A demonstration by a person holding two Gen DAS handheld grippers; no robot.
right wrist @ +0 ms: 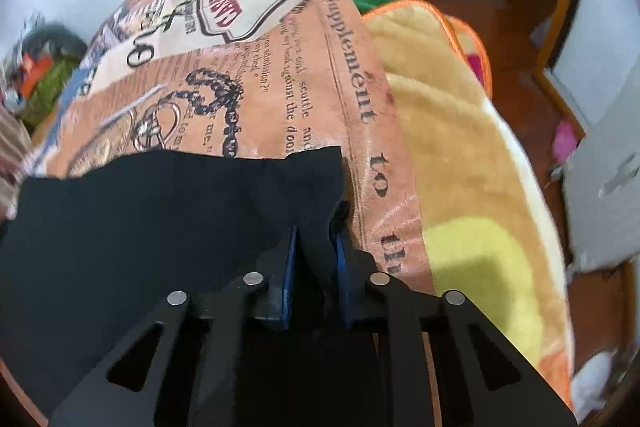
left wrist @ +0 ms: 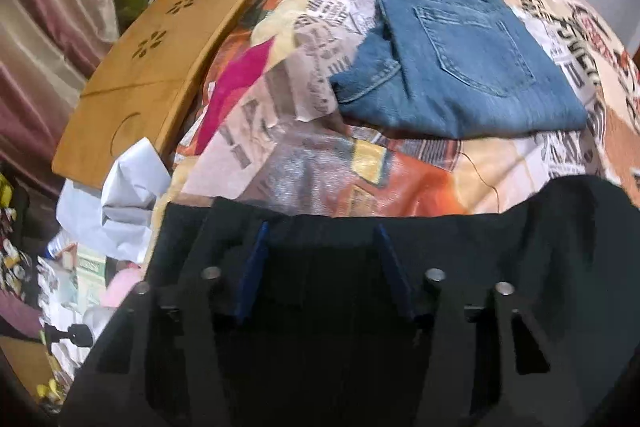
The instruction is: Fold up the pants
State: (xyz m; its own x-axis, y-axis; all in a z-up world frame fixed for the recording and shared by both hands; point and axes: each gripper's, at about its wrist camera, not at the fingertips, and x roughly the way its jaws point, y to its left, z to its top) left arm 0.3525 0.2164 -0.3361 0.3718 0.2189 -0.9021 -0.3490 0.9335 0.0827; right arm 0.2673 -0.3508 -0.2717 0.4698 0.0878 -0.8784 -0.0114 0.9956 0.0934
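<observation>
Soft, even indoor light, no glare. Heavy fisheye bending with dark vignetted corners in both views. Motion blur smears the bed's (left wrist: 400,167) clutter on the left and the door (right wrist: 600,187). Black pants (right wrist: 160,207) swallow detail.

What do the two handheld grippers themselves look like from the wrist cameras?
The left gripper and right gripper look alike: matte black angular linkage frames with triangular cut-outs, round silver pivot pins, and flat blue pads lining the fingers. No cables, markings or sleeves show.
</observation>
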